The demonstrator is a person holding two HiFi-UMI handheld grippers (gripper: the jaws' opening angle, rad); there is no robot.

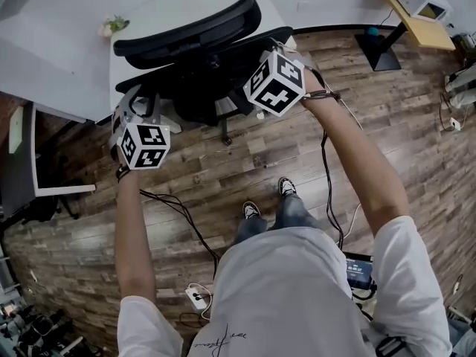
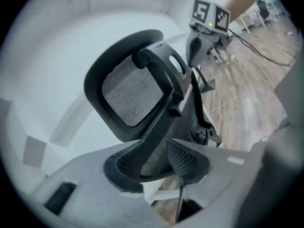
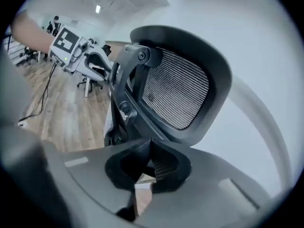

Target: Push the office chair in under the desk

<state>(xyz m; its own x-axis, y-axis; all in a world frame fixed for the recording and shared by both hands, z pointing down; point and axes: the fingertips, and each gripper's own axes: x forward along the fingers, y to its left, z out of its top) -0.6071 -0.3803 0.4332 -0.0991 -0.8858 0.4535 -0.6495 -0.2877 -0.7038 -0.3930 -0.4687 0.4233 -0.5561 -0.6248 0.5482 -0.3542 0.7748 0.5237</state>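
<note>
The black mesh-backed office chair stands at the white desk, with its headrest over the desk's edge. My left gripper is at the chair's left side. In the left gripper view its pads close round a black strut of the chair back. My right gripper is at the chair's right side, its tips hidden behind its marker cube. In the right gripper view the jaws meet right under the mesh back; whether they pinch anything is not visible.
A small plant sits on the desk. A wooden shelf and a black stand base are at the far right. A white frame stands at the left. Cables and a power strip lie on the wood floor.
</note>
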